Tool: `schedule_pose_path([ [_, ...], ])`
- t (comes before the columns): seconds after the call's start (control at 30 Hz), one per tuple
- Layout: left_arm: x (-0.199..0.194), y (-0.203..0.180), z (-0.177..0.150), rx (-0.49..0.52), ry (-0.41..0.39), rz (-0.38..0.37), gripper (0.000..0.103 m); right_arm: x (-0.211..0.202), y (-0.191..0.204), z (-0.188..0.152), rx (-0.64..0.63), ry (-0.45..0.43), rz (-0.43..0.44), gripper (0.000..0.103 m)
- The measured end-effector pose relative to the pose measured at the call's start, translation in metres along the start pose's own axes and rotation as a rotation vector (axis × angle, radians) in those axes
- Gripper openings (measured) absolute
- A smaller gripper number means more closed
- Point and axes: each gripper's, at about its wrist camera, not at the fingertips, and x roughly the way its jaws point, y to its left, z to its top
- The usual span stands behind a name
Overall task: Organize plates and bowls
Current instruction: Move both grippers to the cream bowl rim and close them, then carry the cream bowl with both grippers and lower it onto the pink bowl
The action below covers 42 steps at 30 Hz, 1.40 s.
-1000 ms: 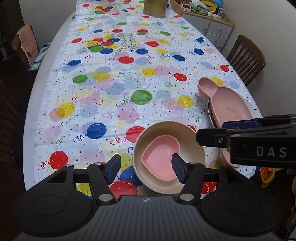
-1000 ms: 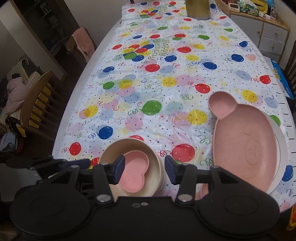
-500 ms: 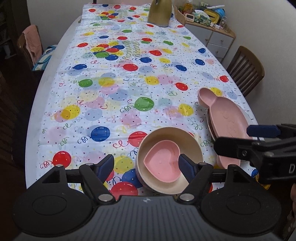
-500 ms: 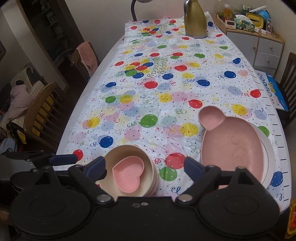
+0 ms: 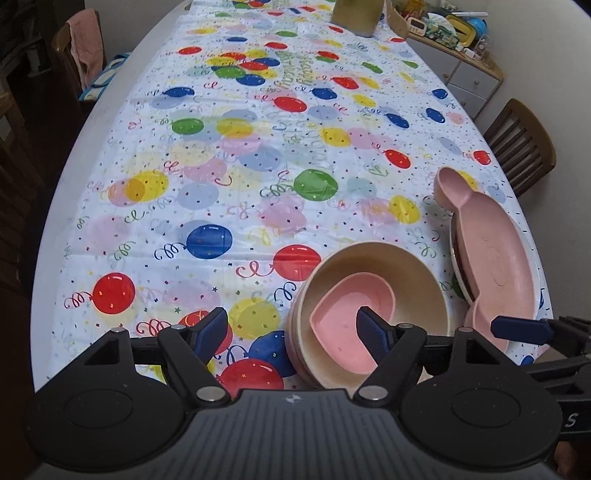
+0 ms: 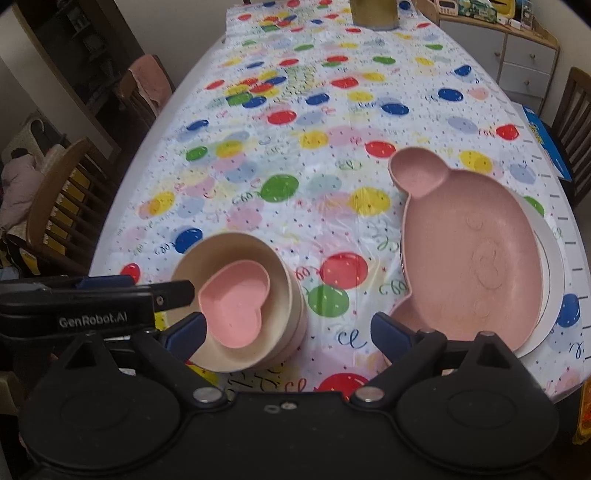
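Note:
A pink heart-shaped bowl point(image 5: 351, 310) point(image 6: 236, 302) sits inside a stack of beige bowls point(image 5: 417, 273) point(image 6: 280, 273) near the table's front edge. To its right a pink bear-shaped plate point(image 5: 495, 258) point(image 6: 469, 251) lies on a white plate point(image 6: 550, 258). My left gripper point(image 5: 291, 332) is open and empty, its right finger in front of the heart bowl. My right gripper point(image 6: 288, 334) is open and empty, hovering between the bowl stack and the plates.
The long table has a balloon-print cloth point(image 5: 258, 155) point(image 6: 314, 122). A gold jug point(image 5: 356, 16) point(image 6: 373, 14) stands at the far end. Wooden chairs point(image 5: 521, 144) point(image 6: 62, 206) flank the table. A drawer cabinet point(image 6: 524, 55) stands at the far right.
Both grippers have opened wider over the last second. Both have lowered and moved closer to the table. The bowls and plates have not moved.

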Motion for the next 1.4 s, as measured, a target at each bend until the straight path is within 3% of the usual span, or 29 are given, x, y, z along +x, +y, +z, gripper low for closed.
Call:
schedule_pose_path([
  [0.3, 0.023, -0.002, 0.001, -0.006, 0.02, 0.0, 0.076, 0.033, -0.004, -0.011, 0.029, 0.062, -0.013, 0.082],
  [0.77, 0.036, -0.004, 0.002, 0.013, 0.023, 0.006, 0.075, 0.054, 0.004, -0.01, 0.037, 0.055, -0.028, 0.069],
  [1.23, 0.038, -0.003, 0.001, -0.011, 0.062, -0.036, 0.033, 0.058, 0.001, -0.009, 0.081, 0.069, 0.001, 0.032],
  [1.4, 0.037, -0.004, -0.001, -0.018, 0.065, -0.049, 0.032, 0.057, 0.001, -0.008, 0.1, 0.07, -0.004, 0.024],
])
